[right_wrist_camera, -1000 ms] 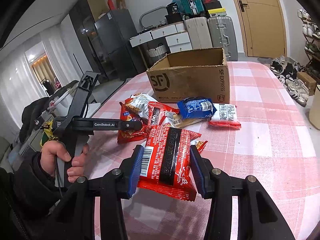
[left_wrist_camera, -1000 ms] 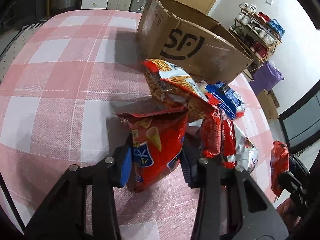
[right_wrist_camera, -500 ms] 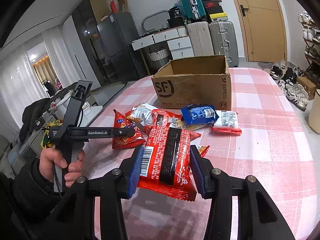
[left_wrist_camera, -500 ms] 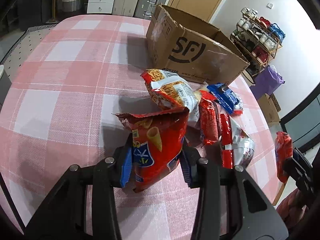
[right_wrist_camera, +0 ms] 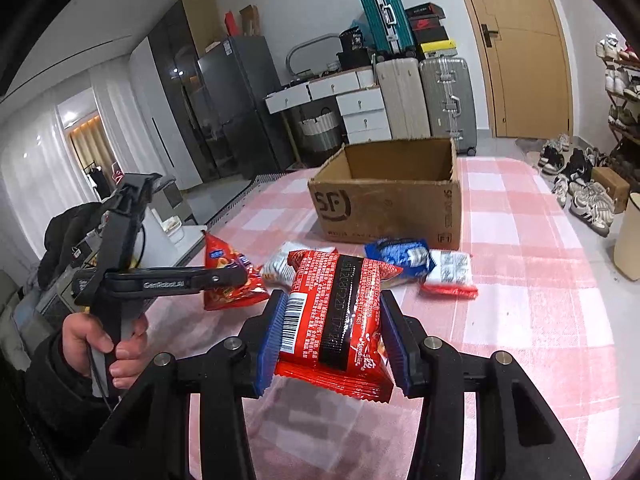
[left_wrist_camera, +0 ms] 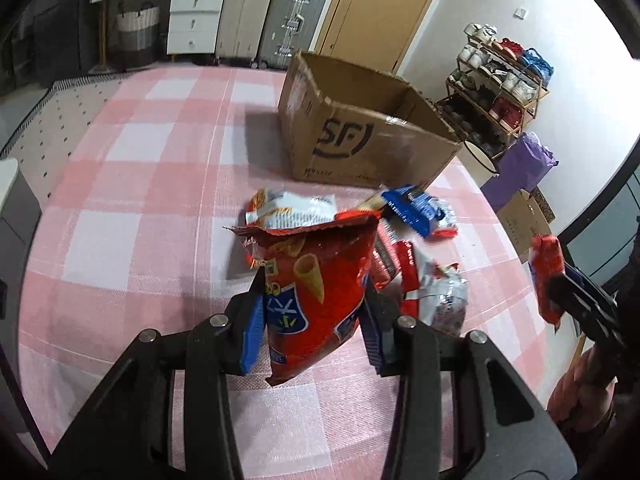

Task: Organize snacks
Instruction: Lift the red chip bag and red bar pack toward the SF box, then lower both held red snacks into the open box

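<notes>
My left gripper is shut on a red chip bag with a cone snack printed on it, lifted above the pink checked tablecloth. In the right wrist view that same red chip bag hangs from the left gripper, which a hand holds. My right gripper is shut on a red flat packet with a black stripe and a barcode. An open brown cardboard box marked SF stands behind the snack pile, its inside bare as far as I see.
Loose snacks lie in front of the box: a white-and-orange bag, a blue packet, a white-and-red packet. Suitcases, drawers and a door stand beyond the table. A shoe rack is at the right.
Both grippers have risen with their packets still clamped. The left one lifted the red chip bag clear of the pile and drew back, so the box now appears farther off.
</notes>
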